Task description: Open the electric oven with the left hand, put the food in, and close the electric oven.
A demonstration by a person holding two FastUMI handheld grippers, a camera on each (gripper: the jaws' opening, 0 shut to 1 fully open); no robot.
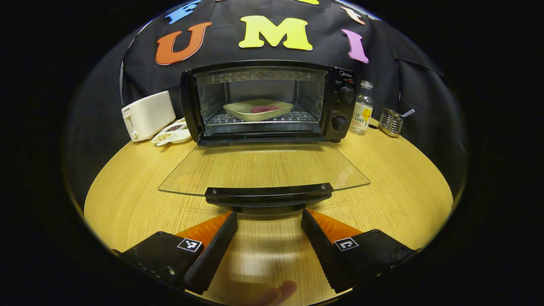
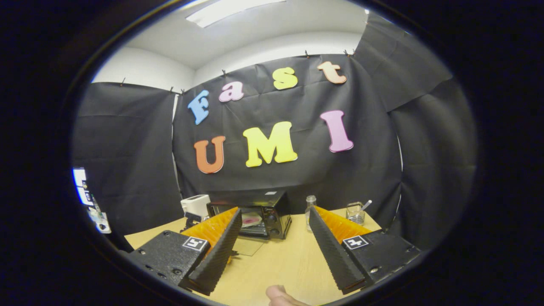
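1. Left gripper (image 1: 268, 221): spread wide, nothing between the fingers, poised low over the wooden table (image 1: 403, 178), just short of the door handle (image 1: 268, 194).
2. Handle: straight ahead of the gap between the fingertips, near them but not touching.
3. Oven (image 1: 267, 102): one, standing at the far side of the table, glass door (image 1: 263, 168) dropped flat toward the camera.
4. Food (image 1: 265, 109): one reddish piece lying in one pale tray (image 1: 238, 111), resting on the rack inside the oven, well beyond the left fingers.
5. Right gripper (image 2: 275, 227): also spread wide, holding nothing, raised above the table and well back from the oven (image 2: 255, 216), seen small between its fingers.
6. Two knobs (image 1: 343, 108) stacked on the oven's right panel.
7. One white toaster (image 1: 146, 114) left of the oven, one divided dish (image 1: 172, 134) of seeds just beside it.
8. One bottle (image 1: 362, 108) right of the oven, then one wire holder (image 1: 390, 122) farther right.
9. Fingertips of a hand (image 1: 272, 295) at the bottom edge of the left gripper view; a thumb (image 2: 280, 295) at the bottom of the right gripper view.
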